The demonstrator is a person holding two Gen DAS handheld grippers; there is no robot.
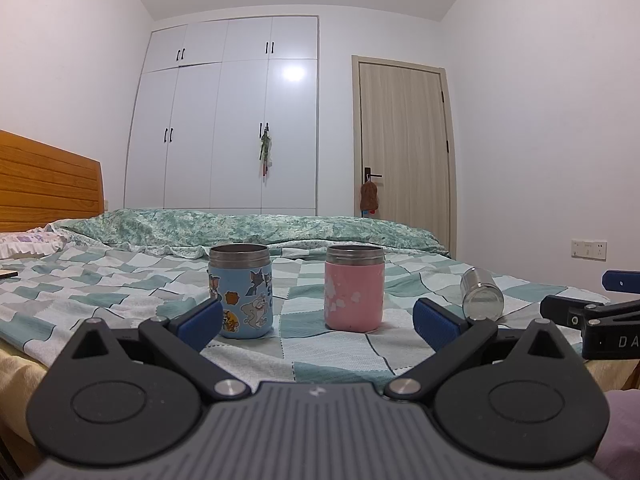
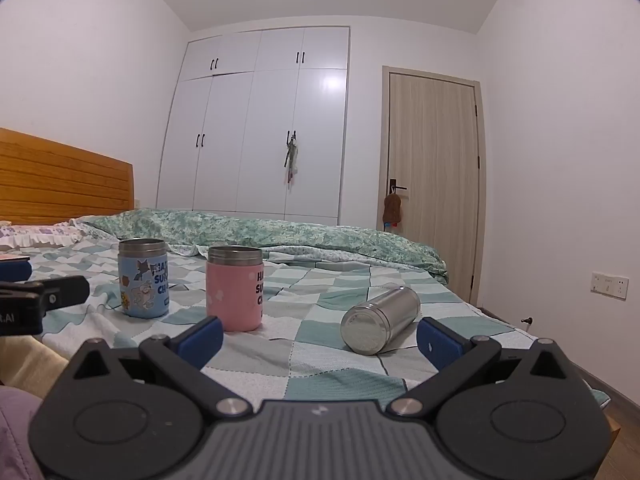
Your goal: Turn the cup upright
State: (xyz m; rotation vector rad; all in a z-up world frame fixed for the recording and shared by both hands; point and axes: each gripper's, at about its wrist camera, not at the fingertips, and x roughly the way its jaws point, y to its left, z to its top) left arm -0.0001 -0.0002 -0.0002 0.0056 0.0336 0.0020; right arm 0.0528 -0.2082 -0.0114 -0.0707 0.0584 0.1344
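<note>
- Left of centre, my blue cup point(image 2: 143, 278) and pink cup point(image 2: 235, 288) stand upright
- Lower right, the steel cup point(image 2: 380, 320) lies sideways (could roll off the soft bed point(image 2: 340, 364))
- Left gripper point(image 1: 318, 322) and right gripper point(image 2: 320, 338) both spread, grasping nothing

Straight ahead of the claw, a bed point(image 2: 320, 292) in a teal-and-white checked cover fills the foreground, a green patterned duvet point(image 2: 260, 236) bunched along its far side. Off to the left, an orange wooden headboard point(image 2: 60, 176). Beyond, a tall white wardrobe point(image 2: 260, 120) catches a glare of ceiling light. To its right, a pale wood door point(image 2: 434, 184), closed, then a wall socket point(image 2: 609, 285) on plain white walls.
</note>
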